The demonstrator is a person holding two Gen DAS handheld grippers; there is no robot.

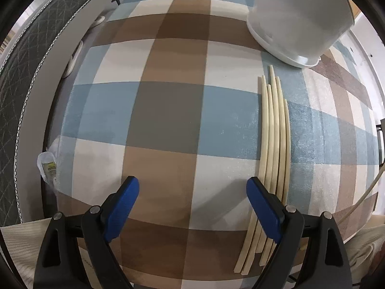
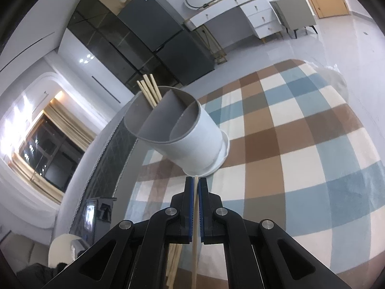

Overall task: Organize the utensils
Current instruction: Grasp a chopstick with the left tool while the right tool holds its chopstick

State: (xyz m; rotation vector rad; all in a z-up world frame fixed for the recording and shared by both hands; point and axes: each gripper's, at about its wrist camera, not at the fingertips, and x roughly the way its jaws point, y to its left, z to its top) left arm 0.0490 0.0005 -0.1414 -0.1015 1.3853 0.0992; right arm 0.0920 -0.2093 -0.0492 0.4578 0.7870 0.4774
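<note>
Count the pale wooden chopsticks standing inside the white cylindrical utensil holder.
4 pale wooden chopsticks, bunched in the white holder's far compartment behind its grey divider, tips above the rim; others may be hidden inside.

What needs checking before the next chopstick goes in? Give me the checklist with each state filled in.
1. Right hand-held gripper shut on a chopstick: ok.
2. Holder upright on the tablecloth: ok.
3. Holder compartments free to take it: ok; one holds chopsticks, the others look empty.
4. Chopstick tip lined up over the holder's opening: not ok; it sits low by the base.
5. Left hand-held gripper open and empty: ok.
6. Loose chopsticks left on the cloth: ok, beside the left gripper's finger.
</note>
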